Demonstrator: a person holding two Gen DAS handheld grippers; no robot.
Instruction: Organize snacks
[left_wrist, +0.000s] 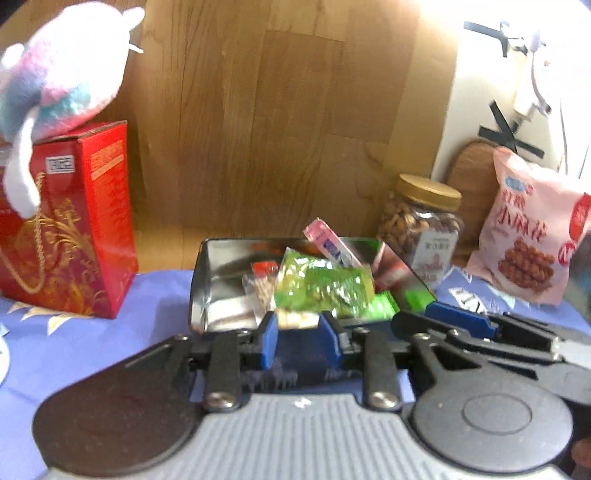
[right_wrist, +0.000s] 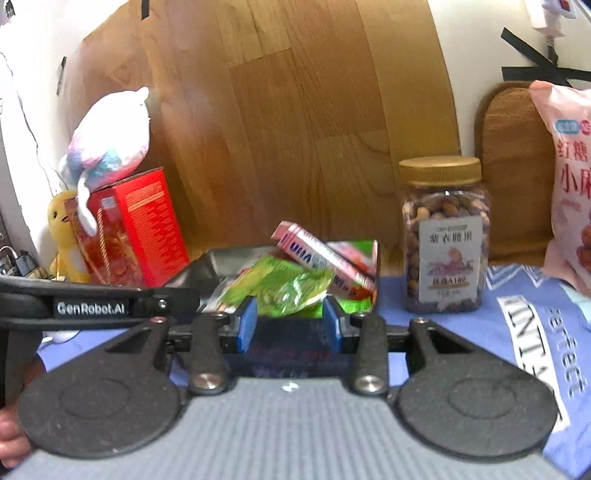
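Note:
An open metal tin (left_wrist: 207, 280) (right_wrist: 210, 262) sits on the blue cloth and holds green snack packets (left_wrist: 325, 288) (right_wrist: 284, 288), a pink box (left_wrist: 328, 243) (right_wrist: 317, 254) leaning on its far wall, and small clear-wrapped snacks (left_wrist: 260, 280). My left gripper (left_wrist: 301, 341) stands at the tin's near edge, its blue pads (left_wrist: 271, 343) apart and pressing on nothing. My right gripper (right_wrist: 290, 326) is open too, just in front of the green packets. From the left wrist, the right gripper's blue fingers (left_wrist: 458, 321) show by the tin's right corner.
A red gift box (left_wrist: 85, 229) (right_wrist: 147, 225) with a pastel plush toy (left_wrist: 62, 70) (right_wrist: 110, 140) on top stands to the left. To the right are a gold-lidded nut jar (left_wrist: 421, 229) (right_wrist: 443, 236) and a pink snack bag (left_wrist: 528, 229) (right_wrist: 569, 177). A wooden board (left_wrist: 277, 110) backs the table.

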